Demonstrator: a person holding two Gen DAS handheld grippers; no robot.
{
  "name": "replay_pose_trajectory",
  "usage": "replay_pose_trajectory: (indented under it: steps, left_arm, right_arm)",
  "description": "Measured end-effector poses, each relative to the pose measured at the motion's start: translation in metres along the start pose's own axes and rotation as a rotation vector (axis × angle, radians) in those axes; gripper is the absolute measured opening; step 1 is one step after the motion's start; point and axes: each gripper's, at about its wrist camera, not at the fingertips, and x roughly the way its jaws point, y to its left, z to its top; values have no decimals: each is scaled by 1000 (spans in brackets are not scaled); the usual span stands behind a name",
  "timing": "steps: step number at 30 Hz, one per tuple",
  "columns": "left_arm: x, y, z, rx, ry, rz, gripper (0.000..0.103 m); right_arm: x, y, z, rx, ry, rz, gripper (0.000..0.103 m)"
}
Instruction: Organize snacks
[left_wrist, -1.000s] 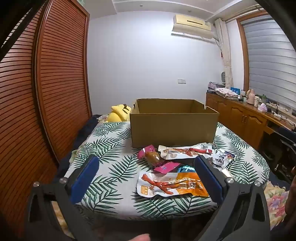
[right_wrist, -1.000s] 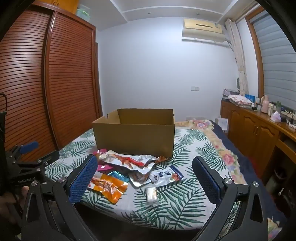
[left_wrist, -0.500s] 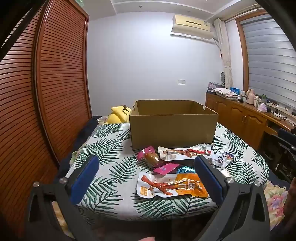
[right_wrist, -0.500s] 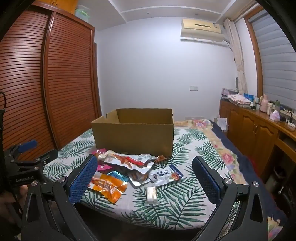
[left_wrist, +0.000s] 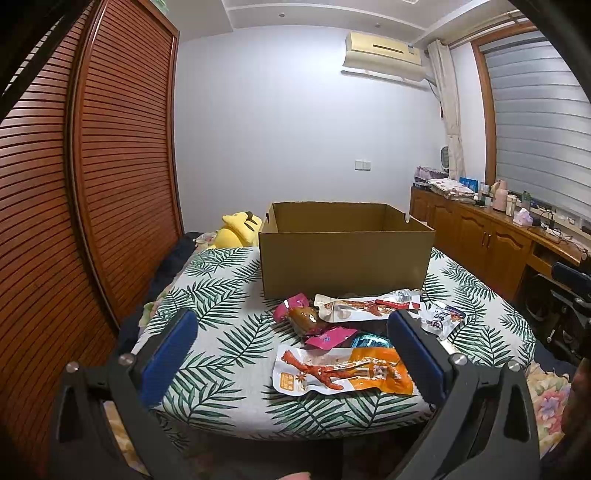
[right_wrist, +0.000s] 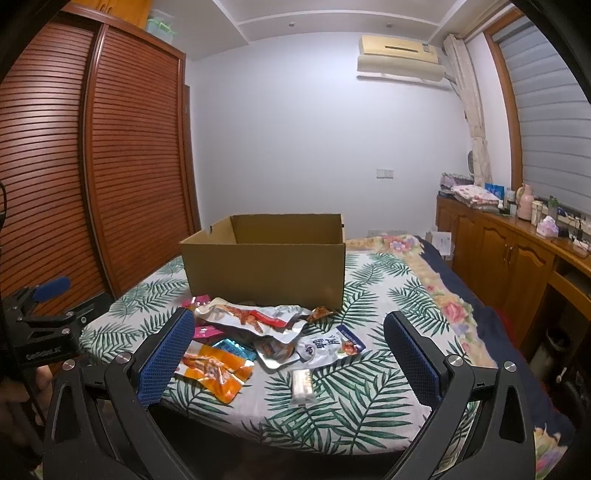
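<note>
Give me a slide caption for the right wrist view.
Open right gripper faces snack packets piled before a cardboard box on a leaf-print bed.

Snack packets (right_wrist: 258, 332) piled loose on bed, just in front of open cardboard box (right_wrist: 266, 269).
Box upright, brown, flaps not seen, interior not visible. Orange chicken-feet pack (left_wrist: 341, 373) lies flat nearest the front edge; silver/red long pack (left_wrist: 365, 306) behind it, close to box wall; pink wrappers (left_wrist: 291, 304) to the left; white/blue pouch (right_wrist: 330, 347) and small white bar (right_wrist: 302, 382) to the right, bar apart from the pile.

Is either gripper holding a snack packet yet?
No, the left gripper and right gripper are open, with the packets lying on the bed.
</note>
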Motion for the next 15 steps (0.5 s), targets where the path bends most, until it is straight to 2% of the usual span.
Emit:
replay_pose_trajectory:
  steps: [15]
  left_arm:
    - [-6, 1, 4, -4, -9, -5, 103]
  right_arm:
    - [1, -3, 1, 3, -4, -1, 103]
